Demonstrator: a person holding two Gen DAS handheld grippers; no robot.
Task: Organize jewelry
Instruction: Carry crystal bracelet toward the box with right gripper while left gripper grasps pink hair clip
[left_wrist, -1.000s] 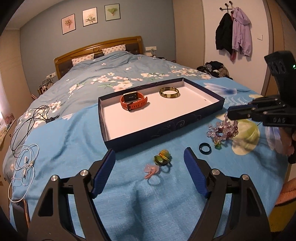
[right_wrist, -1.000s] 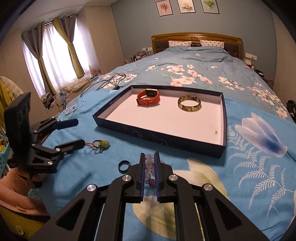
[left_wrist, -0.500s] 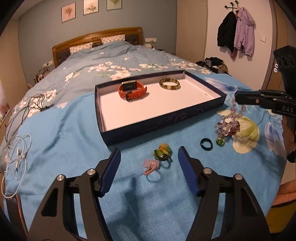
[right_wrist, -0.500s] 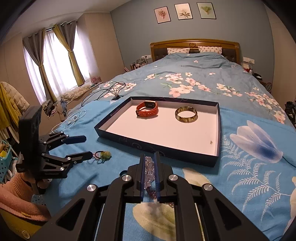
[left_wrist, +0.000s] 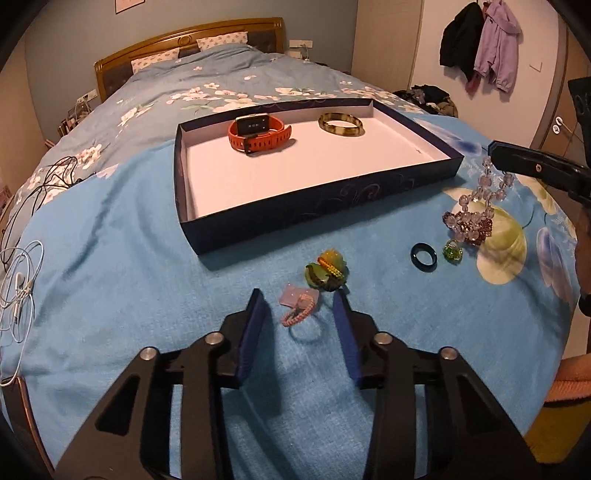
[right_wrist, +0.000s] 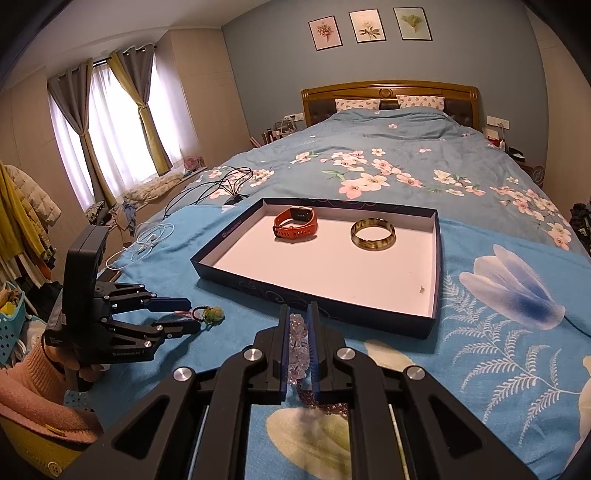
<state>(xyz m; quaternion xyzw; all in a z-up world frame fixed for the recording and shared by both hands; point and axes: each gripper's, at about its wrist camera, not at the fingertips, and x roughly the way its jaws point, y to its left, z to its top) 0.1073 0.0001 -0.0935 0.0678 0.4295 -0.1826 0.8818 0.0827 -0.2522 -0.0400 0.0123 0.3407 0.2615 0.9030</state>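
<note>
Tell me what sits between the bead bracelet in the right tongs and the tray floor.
Only the tray's near wall. The right tongs grip the bead bracelet just short of it; past it, bare floor lies before the orange watch and bangle.

Left tongs (left_wrist: 299, 306): black skeletal frame with triangular cut-outs, silver round screw heads, blue pads on the fingers (left_wrist: 255, 332). Right tongs (right_wrist: 298, 325): same black frame, screws and blue pads. Person's sleeve (right_wrist: 33, 391): pink ribbed knit.
</note>
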